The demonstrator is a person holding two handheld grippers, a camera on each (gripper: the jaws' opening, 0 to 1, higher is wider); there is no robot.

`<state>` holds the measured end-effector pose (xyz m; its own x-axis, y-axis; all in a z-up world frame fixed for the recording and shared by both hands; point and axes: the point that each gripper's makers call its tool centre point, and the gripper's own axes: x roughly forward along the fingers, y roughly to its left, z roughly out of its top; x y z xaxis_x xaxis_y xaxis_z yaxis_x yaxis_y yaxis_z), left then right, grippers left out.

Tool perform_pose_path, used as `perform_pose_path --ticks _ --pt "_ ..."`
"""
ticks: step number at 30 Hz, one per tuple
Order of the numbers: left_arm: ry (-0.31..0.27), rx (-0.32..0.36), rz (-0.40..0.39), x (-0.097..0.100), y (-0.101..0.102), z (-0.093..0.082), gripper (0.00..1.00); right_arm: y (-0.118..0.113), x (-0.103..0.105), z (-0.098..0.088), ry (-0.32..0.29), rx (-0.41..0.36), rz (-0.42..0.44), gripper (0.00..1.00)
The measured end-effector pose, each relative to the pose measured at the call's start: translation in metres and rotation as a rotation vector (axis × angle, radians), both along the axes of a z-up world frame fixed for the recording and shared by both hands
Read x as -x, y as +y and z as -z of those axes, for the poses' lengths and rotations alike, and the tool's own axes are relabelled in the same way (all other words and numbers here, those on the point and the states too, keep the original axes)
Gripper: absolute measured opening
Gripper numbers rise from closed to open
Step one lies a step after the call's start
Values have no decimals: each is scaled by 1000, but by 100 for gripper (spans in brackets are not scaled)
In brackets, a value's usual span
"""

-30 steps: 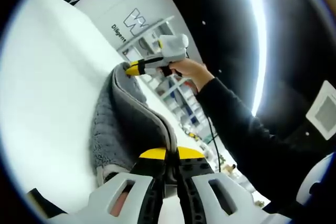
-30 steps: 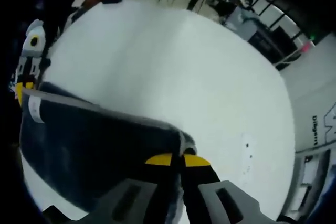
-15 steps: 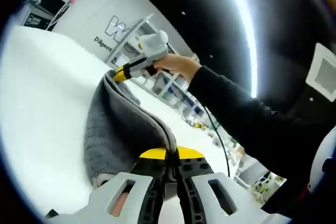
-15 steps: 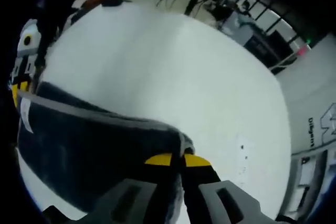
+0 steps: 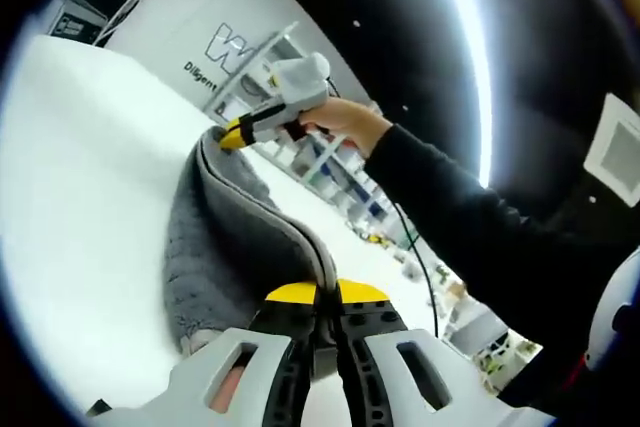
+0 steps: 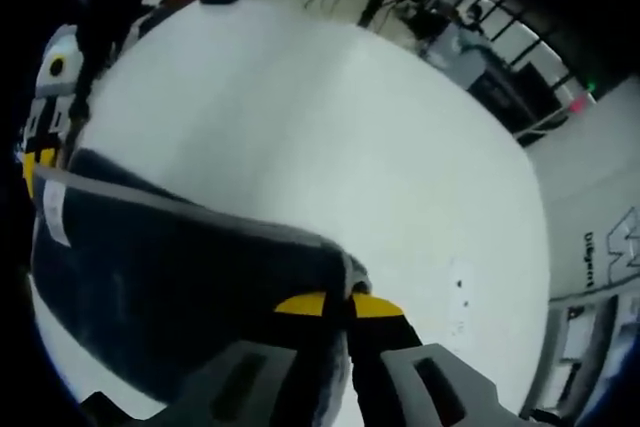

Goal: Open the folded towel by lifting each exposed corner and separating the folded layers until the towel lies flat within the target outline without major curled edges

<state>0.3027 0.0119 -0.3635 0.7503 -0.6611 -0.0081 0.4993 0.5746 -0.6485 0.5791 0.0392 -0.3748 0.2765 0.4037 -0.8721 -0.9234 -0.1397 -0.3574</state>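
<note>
Jaws of the left gripper (image 5: pixel 327 299) are pressed together on one corner of the grey towel (image 5: pixel 215 247), which we see running up toward 11 o'clock to the right gripper (image 5: pixel 232 135), held in a hand (image 5: pixel 345 125) and pinching the far corner. In the right gripper view, the right gripper (image 6: pixel 349 304) clamps the towel (image 6: pixel 170 277), stretched above the white table (image 6: pixel 330 147) toward 9 o'clock, where the left gripper (image 6: pixel 36 162) grips it.

A white table (image 6: pixel 330 147) fronts a white lettered wall (image 5: pixel 215 22), shelving (image 5: pixel 300 152) and a bright ceiling light strip (image 5: pixel 470 37).
</note>
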Motion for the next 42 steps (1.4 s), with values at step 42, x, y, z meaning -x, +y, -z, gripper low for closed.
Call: perform_pose_path --ticks 42 --pt "-140 -54 47 7 -14 -27 3 5 8 -29 -31 -112 -6 0"
